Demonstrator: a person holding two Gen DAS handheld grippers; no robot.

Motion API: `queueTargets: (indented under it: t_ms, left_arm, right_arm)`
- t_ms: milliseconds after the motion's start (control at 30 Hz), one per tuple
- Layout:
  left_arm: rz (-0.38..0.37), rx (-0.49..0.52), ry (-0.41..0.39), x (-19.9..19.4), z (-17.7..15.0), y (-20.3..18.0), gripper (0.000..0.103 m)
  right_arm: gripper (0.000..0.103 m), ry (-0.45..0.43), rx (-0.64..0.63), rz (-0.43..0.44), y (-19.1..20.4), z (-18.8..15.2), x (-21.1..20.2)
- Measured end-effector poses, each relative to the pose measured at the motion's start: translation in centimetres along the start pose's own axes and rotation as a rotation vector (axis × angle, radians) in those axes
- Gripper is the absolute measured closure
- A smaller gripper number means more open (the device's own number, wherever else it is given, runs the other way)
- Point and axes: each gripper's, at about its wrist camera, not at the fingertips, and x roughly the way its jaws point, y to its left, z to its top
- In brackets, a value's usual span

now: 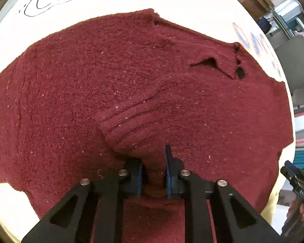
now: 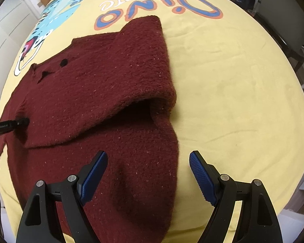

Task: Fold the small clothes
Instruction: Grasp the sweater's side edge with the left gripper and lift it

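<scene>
The maroon sweater lies spread on the yellow surface. The left gripper pinches a cuff just ahead of it. The right gripper stands spread above the hem, empty. Judged risk: lifting one-handed may drag and bunch the knit.

The dark red knitted sweater lies spread on the yellow printed sheet. One sleeve is folded across its body, the ribbed cuff bunched up.
</scene>
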Motion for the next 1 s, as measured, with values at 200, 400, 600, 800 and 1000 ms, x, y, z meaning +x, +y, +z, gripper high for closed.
queueTargets:
  t_ms: [200,400,600,800,1000]
  left_arm:
    - [-0.024,0.055,-0.09,-5.3,0.1,0.7,0.093]
    - [0.039,0.077,-0.18,-9.6,-0.5,1.9,0.093]
    - [0.111,0.089,-0.152,-7.0,-1.0,4.5,0.093]
    - [0.119,0.068,-0.142,-5.3,-2.0,6.0,0.093]
    - [0.122,0.082,-0.148,-5.2,-2.0,5.9,0.093]
  right_arm:
    - [0.019,-0.018,0.005,-0.013,-0.3,0.6,-0.7]
    - [0.019,-0.041,0.028,-0.007,-0.8,1.8,-1.2]
    - [0.019,-0.058,0.041,0.049,-0.2,5.3,0.4]
    - [0.025,0.011,0.04,0.077,0.8,9.4,4.8]
    - [0.088,0.018,0.053,0.075,1.0,10.0,5.8]
